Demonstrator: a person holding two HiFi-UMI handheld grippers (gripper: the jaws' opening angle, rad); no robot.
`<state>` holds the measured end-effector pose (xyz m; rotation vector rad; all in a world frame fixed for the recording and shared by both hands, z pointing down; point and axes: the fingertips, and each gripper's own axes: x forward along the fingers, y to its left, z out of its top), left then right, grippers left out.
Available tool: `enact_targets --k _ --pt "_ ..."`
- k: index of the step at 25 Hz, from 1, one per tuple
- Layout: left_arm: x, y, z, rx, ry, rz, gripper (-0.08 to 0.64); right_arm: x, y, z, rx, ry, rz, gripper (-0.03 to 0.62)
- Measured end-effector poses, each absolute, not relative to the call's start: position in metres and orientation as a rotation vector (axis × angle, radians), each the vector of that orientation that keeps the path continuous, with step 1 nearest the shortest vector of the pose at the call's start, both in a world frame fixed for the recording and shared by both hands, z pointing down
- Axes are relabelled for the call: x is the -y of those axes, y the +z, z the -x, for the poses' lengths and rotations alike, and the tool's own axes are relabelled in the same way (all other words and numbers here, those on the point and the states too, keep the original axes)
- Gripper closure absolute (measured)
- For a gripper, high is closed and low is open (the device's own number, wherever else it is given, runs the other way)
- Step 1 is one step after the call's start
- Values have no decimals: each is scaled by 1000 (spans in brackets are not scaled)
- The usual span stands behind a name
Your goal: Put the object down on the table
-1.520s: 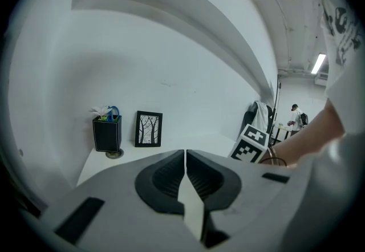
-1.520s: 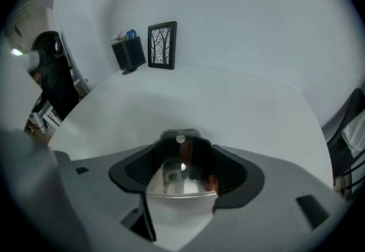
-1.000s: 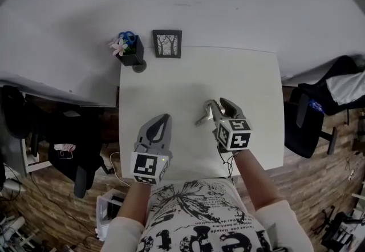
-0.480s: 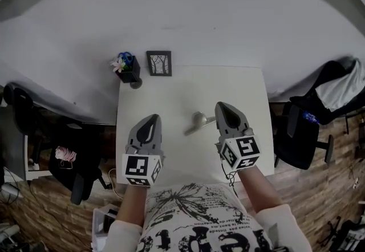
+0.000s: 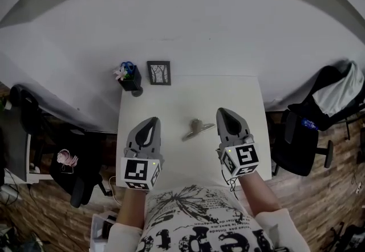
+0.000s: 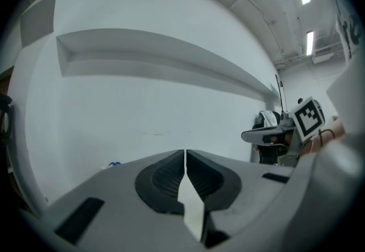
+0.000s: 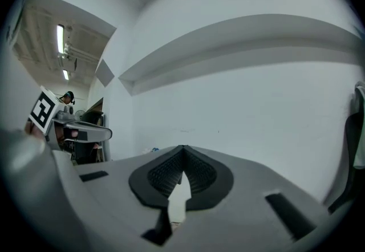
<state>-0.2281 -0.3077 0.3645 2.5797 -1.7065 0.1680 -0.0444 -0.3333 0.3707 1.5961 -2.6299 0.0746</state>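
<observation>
A small silvery metal object (image 5: 195, 129) lies on the white table (image 5: 171, 102), between my two grippers and apart from both. My left gripper (image 5: 150, 123) hovers to its left, jaws shut and empty. My right gripper (image 5: 224, 113) hovers just to its right, also shut with nothing in it. In the left gripper view the left gripper (image 6: 185, 151) has its tips together and points level at the white wall. The right gripper view shows the right gripper (image 7: 183, 147) shut and empty too, facing the same wall.
A small framed picture (image 5: 159, 73) and a dark pot with flowers (image 5: 129, 75) stand at the table's far left corner. A black chair with clothes (image 5: 302, 131) is right of the table, and dark furniture (image 5: 51, 148) is to the left.
The right gripper, open over the metal object a second ago, has shut empty and drawn back to the right. The object lies free on the table. Both grippers have risen.
</observation>
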Motion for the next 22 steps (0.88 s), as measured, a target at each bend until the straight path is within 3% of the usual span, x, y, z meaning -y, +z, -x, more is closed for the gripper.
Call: enact_targets --k 22 --pt "305 350 229 1709 159 -2604 548 327 366 50 2616 34 -1605 601"
